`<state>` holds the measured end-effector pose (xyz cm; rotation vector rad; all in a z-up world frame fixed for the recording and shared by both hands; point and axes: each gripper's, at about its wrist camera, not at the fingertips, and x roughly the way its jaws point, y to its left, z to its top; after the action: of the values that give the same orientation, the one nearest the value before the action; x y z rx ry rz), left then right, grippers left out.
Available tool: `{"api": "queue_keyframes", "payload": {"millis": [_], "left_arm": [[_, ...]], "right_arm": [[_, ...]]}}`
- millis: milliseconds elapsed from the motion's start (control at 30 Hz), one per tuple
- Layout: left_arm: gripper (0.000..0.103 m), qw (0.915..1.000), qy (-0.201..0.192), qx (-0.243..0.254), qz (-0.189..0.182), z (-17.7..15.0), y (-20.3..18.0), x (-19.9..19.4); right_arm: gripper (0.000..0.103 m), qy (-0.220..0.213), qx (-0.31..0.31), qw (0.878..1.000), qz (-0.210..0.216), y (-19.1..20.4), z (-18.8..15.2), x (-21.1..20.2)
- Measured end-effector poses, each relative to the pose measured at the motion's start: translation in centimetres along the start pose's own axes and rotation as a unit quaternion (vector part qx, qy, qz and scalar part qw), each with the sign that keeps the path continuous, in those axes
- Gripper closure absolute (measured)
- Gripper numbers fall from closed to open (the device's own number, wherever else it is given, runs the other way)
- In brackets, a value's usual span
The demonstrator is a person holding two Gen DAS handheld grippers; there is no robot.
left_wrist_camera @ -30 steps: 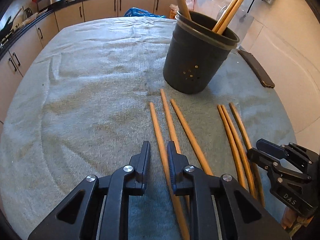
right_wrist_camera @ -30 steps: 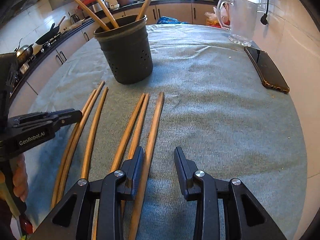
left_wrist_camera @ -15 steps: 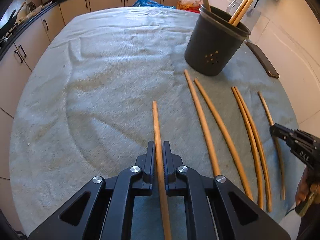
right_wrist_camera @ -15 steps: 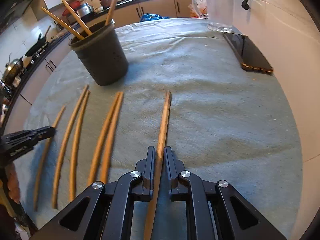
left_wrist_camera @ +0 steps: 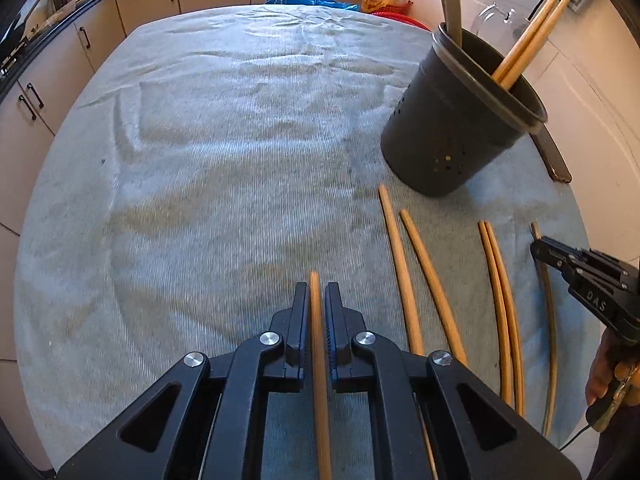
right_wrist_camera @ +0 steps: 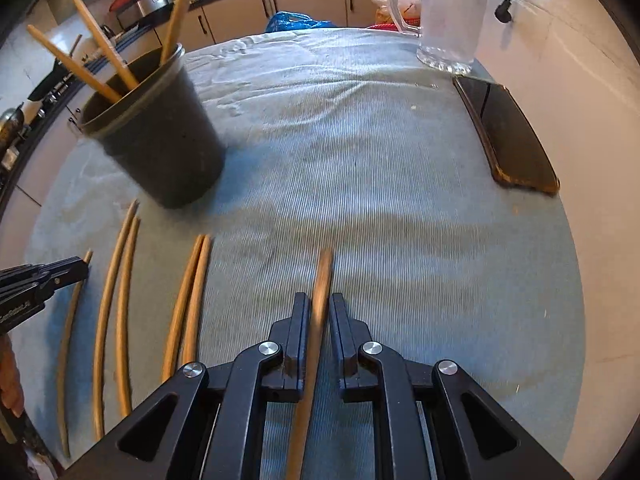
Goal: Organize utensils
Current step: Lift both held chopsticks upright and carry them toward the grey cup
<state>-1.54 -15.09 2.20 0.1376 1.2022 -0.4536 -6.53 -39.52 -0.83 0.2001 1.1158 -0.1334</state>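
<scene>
Chopsticks of pale wood lie in a row on our counter [left_wrist_camera: 200, 140], which is covered with a grey-blue ribbed cloth. Going left to right in the left wrist view, we have our left gripper [left_wrist_camera: 316, 300] clamped narrowly on one wooden chopstick [left_wrist_camera: 318, 360], whose tip pokes just past the fingers. Right of it two loose chopsticks [left_wrist_camera: 404, 280] lie side by side, their far ends near the foot of the dark grey perforated plastic utensil holder [left_wrist_camera: 452, 136], which stands upright with several chopsticks leaning inside it. Further right a thinner pair [left_wrist_camera: 500, 300] lies touching along its length, then comes our right gripper [left_wrist_camera: 538, 248], seen from the side, closed on another stick.

In the right wrist view, the left gripper's tip enters at the left edge, holding its stick. The two loose pairs follow on the cloth. At centre our right gripper [right_wrist_camera: 320, 304] is closed tightly on a second wooden chopstick [right_wrist_camera: 320, 300], blurred, with its tip ahead of the fingers. Its jaws have just been closing onto this stick. Far right, a dark flat phone [right_wrist_camera: 508, 140] lies on the cloth near the wall, and a clear glass jug [right_wrist_camera: 448, 12] stands beyond it
</scene>
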Motion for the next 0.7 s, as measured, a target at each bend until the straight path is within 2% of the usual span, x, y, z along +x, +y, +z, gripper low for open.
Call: {"api": "queue_keyframes", "payload": {"millis": [233, 300, 367, 500, 700], "left_arm": [[0.091, 0.9995, -0.009, 0.029, 0.0, -0.3, -0.8, -0.2], [0.098, 0.9993, -0.011, 0.035, 0.008, -0.3, -0.9, -0.3], [0.098, 0.9995, -0.019, 0.023, 0.005, -0.4, -0.8, -0.8], [0.098, 0.9972, -0.074, 0.013, 0.0, -1.2, -0.6, -4.7], [0.098, 0.9841, -0.176, 0.019, 0.0, -4.3, -1.5, -13.1]], "right_arm": [[0.094, -0.003, -0.009, 1.0, -0.013, 0.5, 1.1, 0.5], [0.095, -0.01, -0.007, 1.0, -0.005, 0.6, 0.8, 0.2], [0.095, -0.026, 0.007, 1.0, 0.011, 0.4, 0.5, -0.7], [0.096, -0.079, 0.012, 0.996, 0.03, 0.3, 0.1, -4.6], [0.095, -0.172, 0.001, 0.985, 0.035, 0.8, -1.8, -12.0]]}}
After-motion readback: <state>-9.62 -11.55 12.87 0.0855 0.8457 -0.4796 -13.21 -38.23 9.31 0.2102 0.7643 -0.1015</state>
